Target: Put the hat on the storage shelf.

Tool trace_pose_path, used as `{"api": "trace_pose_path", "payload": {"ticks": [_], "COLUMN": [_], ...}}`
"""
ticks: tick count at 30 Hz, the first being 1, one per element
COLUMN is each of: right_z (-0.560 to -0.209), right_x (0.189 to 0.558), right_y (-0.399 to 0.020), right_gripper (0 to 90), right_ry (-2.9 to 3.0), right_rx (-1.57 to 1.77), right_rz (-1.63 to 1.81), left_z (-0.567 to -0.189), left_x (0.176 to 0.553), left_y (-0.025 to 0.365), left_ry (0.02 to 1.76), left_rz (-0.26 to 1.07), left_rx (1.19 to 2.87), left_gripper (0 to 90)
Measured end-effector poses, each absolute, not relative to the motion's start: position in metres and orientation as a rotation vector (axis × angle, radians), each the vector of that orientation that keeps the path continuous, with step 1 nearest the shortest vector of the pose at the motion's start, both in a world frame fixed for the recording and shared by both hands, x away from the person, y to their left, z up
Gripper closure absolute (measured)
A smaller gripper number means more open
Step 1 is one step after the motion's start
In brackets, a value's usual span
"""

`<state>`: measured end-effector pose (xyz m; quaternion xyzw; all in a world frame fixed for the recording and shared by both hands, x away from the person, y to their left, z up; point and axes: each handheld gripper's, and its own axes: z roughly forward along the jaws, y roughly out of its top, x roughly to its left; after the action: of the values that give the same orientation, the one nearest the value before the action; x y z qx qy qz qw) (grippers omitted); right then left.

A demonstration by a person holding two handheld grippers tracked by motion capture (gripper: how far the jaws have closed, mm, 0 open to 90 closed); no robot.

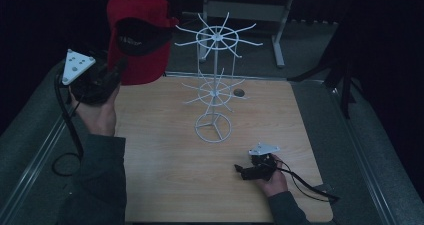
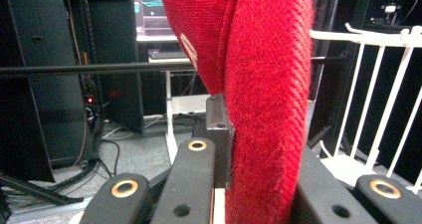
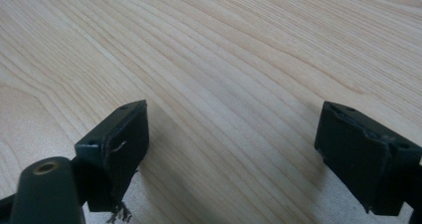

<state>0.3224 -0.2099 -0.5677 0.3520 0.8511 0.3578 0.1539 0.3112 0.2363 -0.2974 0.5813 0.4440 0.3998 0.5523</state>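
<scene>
The left hand-held gripper (image 1: 117,70) is raised above the worktop's (image 1: 165,175) far left corner, pinching a red cap (image 1: 137,35) – just left of the white wire rack (image 1: 216,80). The right hand-held gripper (image 3: 234,154) rests low near the worktop's front – jaws spread, holding nothing.

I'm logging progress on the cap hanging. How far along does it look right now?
Done: the red cap is off the table, clamped in the left tool and raised beside the white wire rack.
In hand: carrying it toward the rack's top ring of hooks; it seems not yet to hang from any.
Left: probably hooking the cap on and letting go. The right tool rests open over the table.
</scene>
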Motion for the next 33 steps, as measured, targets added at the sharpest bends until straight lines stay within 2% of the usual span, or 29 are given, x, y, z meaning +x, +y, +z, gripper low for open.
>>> {"api": "trace_pose_path", "payload": {"ticks": [19,33], "right_z": [-0.568,-0.568], "right_x": [0.322,0.322], "right_y": [-0.21,-0.21], "right_gripper": [13.6,13.6], "right_ry": [2.44,2.44], "right_rx": [1.009,1.009], "right_rz": [1.026,1.026], "left_z": [-0.29,-0.306], "left_x": [0.297,0.29], "left_y": [0.234,0.238], "left_ry": [1.007,0.961], "left_rz": [0.948,0.934], "left_rx": [1.357,1.364], "left_gripper": [85.6,85.5]}}
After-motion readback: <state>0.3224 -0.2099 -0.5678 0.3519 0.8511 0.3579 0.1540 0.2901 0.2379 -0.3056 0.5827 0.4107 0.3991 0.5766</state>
